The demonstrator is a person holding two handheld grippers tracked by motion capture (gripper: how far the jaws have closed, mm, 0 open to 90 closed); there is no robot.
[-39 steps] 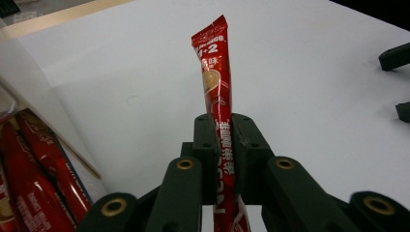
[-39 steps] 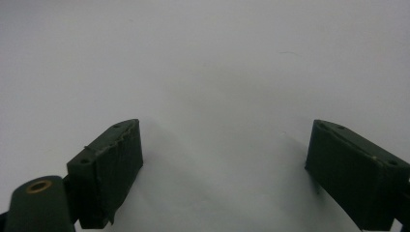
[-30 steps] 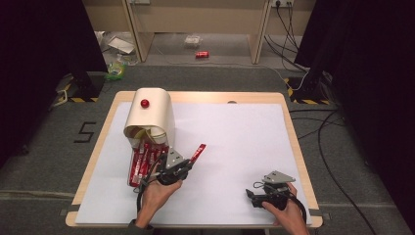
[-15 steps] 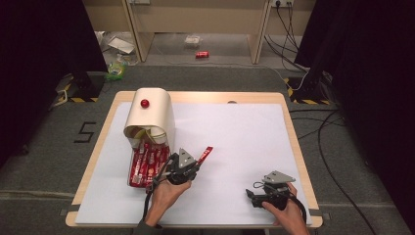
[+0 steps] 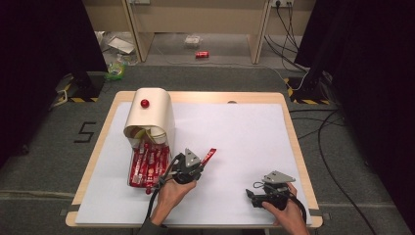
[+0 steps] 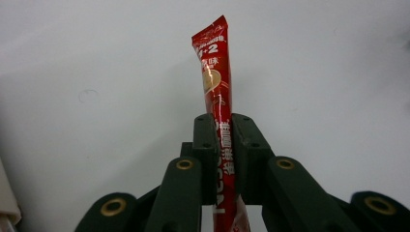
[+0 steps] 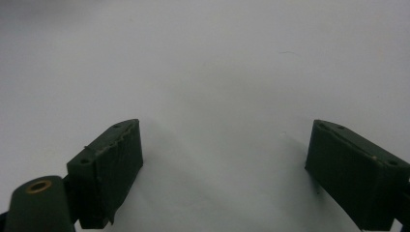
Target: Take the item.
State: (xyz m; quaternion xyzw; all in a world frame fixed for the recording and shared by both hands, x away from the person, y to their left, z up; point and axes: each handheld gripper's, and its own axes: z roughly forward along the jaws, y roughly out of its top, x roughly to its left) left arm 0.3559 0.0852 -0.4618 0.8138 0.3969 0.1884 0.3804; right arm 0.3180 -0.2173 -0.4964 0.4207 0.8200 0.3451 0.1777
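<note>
White worktop [image 5: 244, 127] lies bare from centre to its right and far edges. Left gripper [image 6: 223, 140], near centre, fingers clenched on a red sachet [image 6: 216, 82] whose free end points far-right above the sheet. Since a second ago it has shifted slightly right, away from the pile of sachets [image 5: 147, 164]. Right gripper [image 7: 225, 159] unmoved near the right front edge, fingers released. The cream dispenser [image 5: 149, 115] stands at the left, over the pile.

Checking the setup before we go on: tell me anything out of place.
On the floor beyond the table, a red can lies on its side among scattered litter. On the table nothing stands out.
</note>
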